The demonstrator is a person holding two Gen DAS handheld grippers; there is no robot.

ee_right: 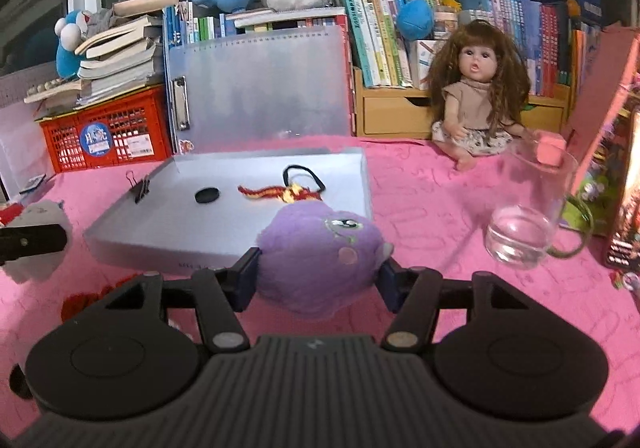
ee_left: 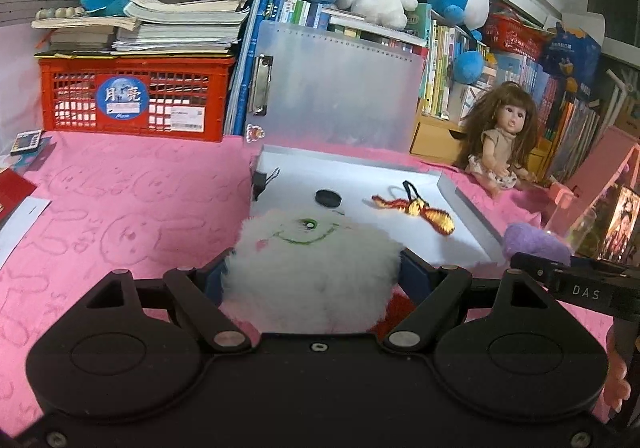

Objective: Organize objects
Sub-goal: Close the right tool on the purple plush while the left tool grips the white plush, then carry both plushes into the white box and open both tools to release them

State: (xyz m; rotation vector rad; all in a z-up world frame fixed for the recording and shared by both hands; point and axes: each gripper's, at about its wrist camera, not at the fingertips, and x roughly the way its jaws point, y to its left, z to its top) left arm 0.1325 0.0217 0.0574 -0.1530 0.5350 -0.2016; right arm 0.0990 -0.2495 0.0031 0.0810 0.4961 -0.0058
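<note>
My left gripper (ee_left: 314, 280) is shut on a fluffy white plush toy (ee_left: 316, 264) with a green stitched face, held at the near edge of the open grey box (ee_left: 464, 204). My right gripper (ee_right: 318, 276) is shut on a purple plush toy (ee_right: 316, 252), held at the box's front wall (ee_right: 160, 248). The purple plush also shows at the right of the left wrist view (ee_left: 532, 244). Inside the box lie a black round disc (ee_right: 207, 194), a red and yellow dragon charm (ee_right: 280, 192) on a black loop, and a black binder clip (ee_right: 139, 186) on the left wall.
The pink cloth (ee_left: 120, 216) covers the table. A doll (ee_right: 476, 108) sits at the back right. A glass mug (ee_right: 532, 208) stands at the right. A red crate (ee_left: 136, 96) with stacked books stands at the back left. Books and plush toys line the back.
</note>
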